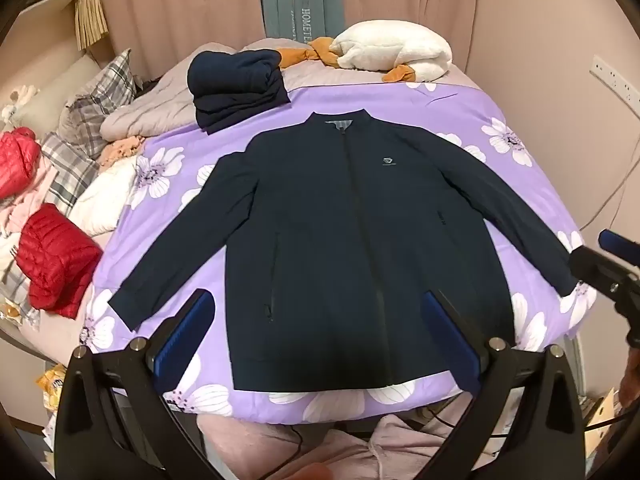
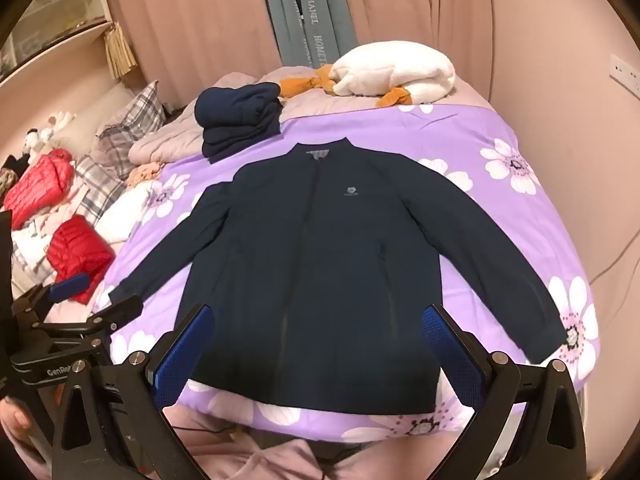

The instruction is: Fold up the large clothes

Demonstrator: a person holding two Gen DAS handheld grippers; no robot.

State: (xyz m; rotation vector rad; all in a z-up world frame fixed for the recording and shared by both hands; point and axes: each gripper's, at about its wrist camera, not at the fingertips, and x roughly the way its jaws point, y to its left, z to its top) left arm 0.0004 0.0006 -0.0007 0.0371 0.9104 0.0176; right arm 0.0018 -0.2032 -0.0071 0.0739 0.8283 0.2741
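Note:
A dark navy zip jacket lies flat and face up on a purple flowered bedspread, collar away from me, both sleeves spread outward. My left gripper hovers above the jacket's hem, jaws wide open, nothing between its blue pads. My right gripper hangs over the hem as well, open and empty. In the left wrist view the right gripper shows near the right cuff. In the right wrist view the left gripper shows near the left cuff.
A folded navy garment sits beyond the collar. A white plush with orange parts lies at the bed's far end. Red puffer jackets, plaid pillows and bedding crowd the left. Curtains hang behind.

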